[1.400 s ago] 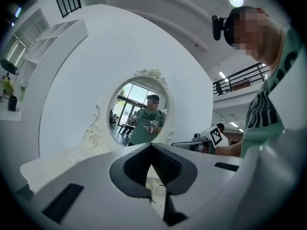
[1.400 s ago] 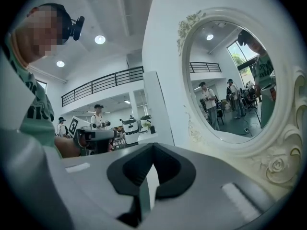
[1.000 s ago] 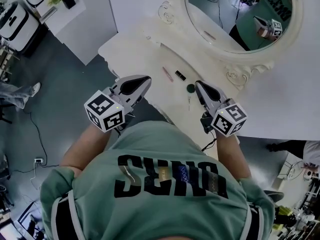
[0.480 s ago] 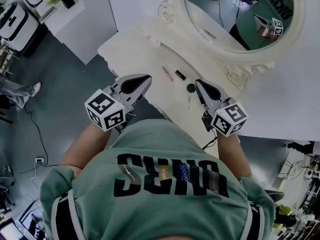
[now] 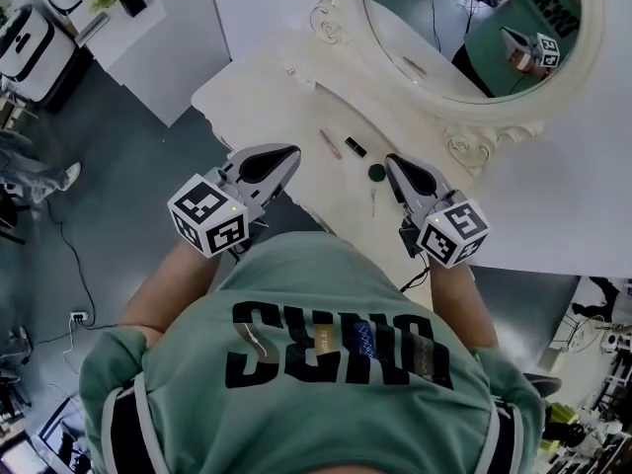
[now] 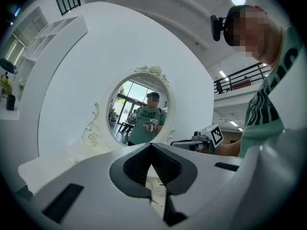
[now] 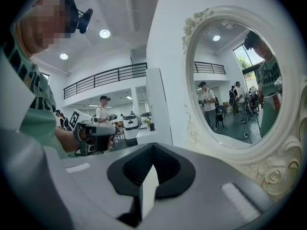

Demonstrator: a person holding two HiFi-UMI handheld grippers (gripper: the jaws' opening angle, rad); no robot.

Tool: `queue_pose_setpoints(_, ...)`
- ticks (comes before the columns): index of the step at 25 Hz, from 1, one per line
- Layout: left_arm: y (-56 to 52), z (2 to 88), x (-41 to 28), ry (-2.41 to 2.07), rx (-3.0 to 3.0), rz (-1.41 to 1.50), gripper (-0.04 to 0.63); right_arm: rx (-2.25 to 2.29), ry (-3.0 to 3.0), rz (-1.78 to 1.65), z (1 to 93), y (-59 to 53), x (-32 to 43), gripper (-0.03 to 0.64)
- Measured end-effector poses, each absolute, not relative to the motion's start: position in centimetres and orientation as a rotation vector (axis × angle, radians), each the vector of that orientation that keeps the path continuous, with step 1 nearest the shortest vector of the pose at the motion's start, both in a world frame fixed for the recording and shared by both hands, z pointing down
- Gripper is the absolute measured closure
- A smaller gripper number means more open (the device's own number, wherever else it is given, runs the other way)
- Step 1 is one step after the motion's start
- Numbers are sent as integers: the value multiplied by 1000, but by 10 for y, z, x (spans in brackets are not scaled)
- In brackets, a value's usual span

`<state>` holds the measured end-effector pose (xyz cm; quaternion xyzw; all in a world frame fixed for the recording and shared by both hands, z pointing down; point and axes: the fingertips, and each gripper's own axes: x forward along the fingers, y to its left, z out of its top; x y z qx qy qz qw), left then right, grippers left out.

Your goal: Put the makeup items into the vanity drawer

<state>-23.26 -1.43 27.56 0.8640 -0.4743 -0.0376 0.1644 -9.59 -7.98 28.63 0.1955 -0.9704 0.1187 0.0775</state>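
Makeup items: pink stick (image 5: pixel 330 145), black tube (image 5: pixel 356 148) and dark round pot (image 5: pixel 376 174) lie mid vanity top (image 5: pixel 259 89), between its front edge and the mirror (image 5: pixel 472 30).
Left gripper (image 5: pixel 288 154): jaws together, empty, at front edge.
Right gripper (image 5: pixel 393 164): jaws together, empty, beside the pot.
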Motion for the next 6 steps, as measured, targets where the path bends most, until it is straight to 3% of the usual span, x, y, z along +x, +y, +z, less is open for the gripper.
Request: queue_pose_setpoints(6,-17,274,-229,-1345,2461,-108,592,583,-2907,354,285,-82,-94,609)
